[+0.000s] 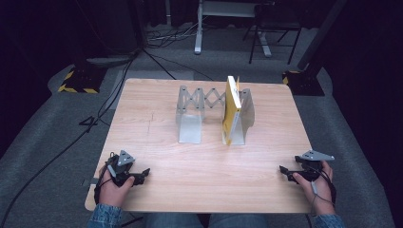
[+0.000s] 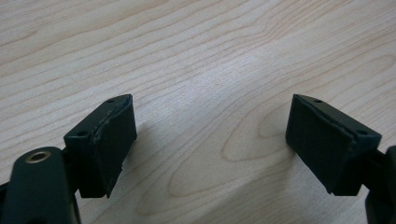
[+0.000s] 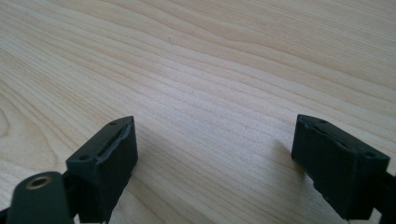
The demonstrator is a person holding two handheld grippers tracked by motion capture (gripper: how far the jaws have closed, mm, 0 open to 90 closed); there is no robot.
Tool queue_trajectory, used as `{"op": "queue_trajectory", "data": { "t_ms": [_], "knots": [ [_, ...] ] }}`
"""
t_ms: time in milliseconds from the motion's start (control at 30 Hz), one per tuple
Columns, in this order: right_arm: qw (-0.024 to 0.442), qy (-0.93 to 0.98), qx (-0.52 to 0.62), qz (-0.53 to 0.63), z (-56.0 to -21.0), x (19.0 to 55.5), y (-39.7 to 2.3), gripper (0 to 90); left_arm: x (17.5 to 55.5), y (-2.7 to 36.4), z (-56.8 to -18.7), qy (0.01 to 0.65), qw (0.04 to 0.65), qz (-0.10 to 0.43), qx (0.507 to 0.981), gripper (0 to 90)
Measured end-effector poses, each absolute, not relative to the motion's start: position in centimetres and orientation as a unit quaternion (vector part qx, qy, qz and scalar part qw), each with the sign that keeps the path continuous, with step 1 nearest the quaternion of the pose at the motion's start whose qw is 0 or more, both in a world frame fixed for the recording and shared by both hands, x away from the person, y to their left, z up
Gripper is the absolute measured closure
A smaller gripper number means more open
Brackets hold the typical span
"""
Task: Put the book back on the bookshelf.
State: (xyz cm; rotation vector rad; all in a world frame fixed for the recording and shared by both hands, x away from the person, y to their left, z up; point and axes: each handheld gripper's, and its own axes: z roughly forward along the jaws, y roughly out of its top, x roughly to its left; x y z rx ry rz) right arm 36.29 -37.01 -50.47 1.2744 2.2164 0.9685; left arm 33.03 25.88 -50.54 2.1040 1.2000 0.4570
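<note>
The tabletop [image 1: 157, 142] carries an expandable metal book rack [image 1: 199, 109], in which 1 yellow book [image 1: 231, 109] is already stood upright. Well apart from it, the left tool [image 1: 141, 175] and right tool [image 1: 285, 170] are rested wide open, empty; little seems left.

One camera hangs above the person's side, facing forward and down over the whole wooden table [image 1: 199, 161], with the floor beyond. The other two ride the grippers, aimed low along their black jaws, very near the tabletop; all three share that wood surface.
</note>
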Motion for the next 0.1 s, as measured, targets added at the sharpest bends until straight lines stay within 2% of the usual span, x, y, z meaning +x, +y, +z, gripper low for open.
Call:
{"op": "queue_trajectory", "data": {
  "t_ms": [100],
  "knots": [
    [0.203,0.794,0.456,0.347,-50.48,36.29,-37.0,14.6,33.02,25.87,-50.54,0.46,0.332,0.174,0.805,16.7]
  ]
}}
